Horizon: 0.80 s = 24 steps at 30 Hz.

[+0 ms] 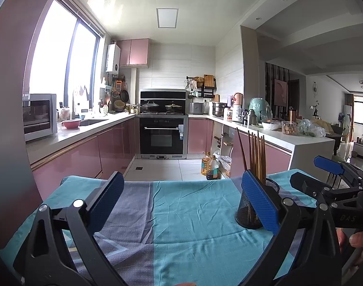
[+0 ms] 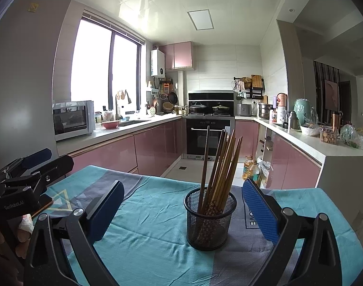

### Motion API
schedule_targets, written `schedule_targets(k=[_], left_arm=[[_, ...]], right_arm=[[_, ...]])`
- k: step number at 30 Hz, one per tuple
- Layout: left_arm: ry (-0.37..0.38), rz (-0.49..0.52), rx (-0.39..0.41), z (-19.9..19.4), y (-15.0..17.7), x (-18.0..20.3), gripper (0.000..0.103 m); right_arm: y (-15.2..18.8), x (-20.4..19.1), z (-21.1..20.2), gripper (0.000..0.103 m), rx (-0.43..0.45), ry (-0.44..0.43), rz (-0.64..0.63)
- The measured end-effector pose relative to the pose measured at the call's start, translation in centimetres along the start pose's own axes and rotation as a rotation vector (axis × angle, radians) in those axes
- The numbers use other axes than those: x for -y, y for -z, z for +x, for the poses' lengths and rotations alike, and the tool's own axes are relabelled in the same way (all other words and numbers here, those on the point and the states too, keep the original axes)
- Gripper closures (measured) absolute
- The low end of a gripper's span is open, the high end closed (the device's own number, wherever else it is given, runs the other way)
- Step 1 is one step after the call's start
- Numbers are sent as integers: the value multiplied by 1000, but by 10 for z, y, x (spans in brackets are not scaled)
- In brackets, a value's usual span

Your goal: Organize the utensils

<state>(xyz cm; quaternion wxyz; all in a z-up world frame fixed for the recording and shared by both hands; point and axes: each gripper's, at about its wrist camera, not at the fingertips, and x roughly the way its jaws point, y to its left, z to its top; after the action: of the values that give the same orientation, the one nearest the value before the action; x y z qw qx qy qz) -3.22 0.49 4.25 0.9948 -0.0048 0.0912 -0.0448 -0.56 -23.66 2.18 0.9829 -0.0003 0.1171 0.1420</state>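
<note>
**Blue claws wide, chopsticks already gathered**

Blue pads of the right claw [image 2: 182, 208] stand apart, holding nothing, with the mesh holder [image 2: 209, 221] between them on the teal cloth [image 2: 145, 238] of the tabletop. The left claw [image 1: 182, 206] is also apart and empty, the holder just beside its right pad. Wooden chopsticks [image 2: 223, 164] lean in the holder. I judge no utensil lies loose; withdraw slowly, so that no pad tips the holder.

Kitchen surroundings, non-task items

Wrinkled teal-and-grey patterned tablecloth [image 2: 157, 236]; glossy pink base cabinets [image 2: 152, 143]; black built-in oven [image 1: 161, 136] under two lidded pans; white countertop microwave [image 2: 73, 119]; pink bowl [image 1: 71, 123]; yellow oil bottles [image 1: 210, 164] on floor.
</note>
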Motion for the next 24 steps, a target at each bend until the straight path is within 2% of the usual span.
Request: schedule_targets(k=[24], left_arm=[[2, 2, -6, -5, -4, 2, 6]], right_arm=[[-2, -1, -2, 7, 1, -5, 12]])
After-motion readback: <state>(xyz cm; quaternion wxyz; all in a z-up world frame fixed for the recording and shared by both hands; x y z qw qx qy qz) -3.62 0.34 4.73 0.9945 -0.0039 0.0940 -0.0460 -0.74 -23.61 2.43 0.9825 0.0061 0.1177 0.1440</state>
